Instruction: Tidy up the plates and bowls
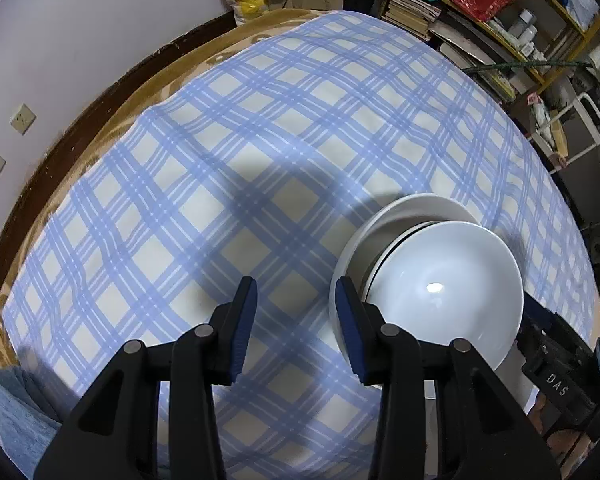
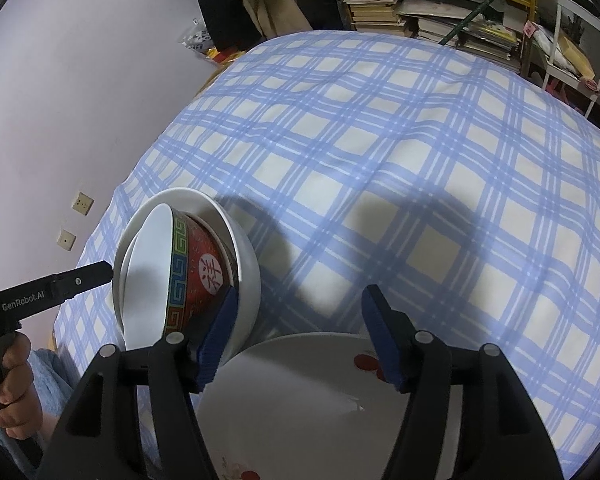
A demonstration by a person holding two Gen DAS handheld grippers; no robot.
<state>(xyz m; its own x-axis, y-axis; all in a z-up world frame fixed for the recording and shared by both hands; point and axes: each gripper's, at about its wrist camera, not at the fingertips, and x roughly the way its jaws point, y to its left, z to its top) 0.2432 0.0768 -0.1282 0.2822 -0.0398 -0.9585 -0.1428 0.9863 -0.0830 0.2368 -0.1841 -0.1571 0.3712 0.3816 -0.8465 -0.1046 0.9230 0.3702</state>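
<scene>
On the blue-checked cloth [image 2: 400,152] covering the table, a red patterned bowl [image 2: 202,268] sits tilted inside a larger white bowl [image 2: 246,256], its white interior facing left in the right wrist view. From the left wrist view the same pair shows as a pale inner bowl [image 1: 444,292] nested off-centre in the white outer one [image 1: 412,206], just right of the left gripper [image 1: 296,328]. Left gripper: jaws spread, nothing between the blue pads [image 1: 246,332]; right pad lies close against the outer bowl's rim, contact uncertain. Right gripper [image 2: 296,340]: jaws parted wide, empty; its left pad [image 2: 216,344] sits at the base of the stacked bowls, touching or nearly so. Below and between its fingers lies a white plate [image 2: 300,400] with red spots near its rim, partly hidden by the gripper body. The left gripper's black finger [image 2: 84,280] reaches to the bowl stack's far side, with a bare hand [image 2: 16,392] on its handle. Beyond the table: a pale wall with two sockets [image 1: 22,119], shelves of stacked books [image 2: 376,4], and a white metal frame [image 1: 588,124].
</scene>
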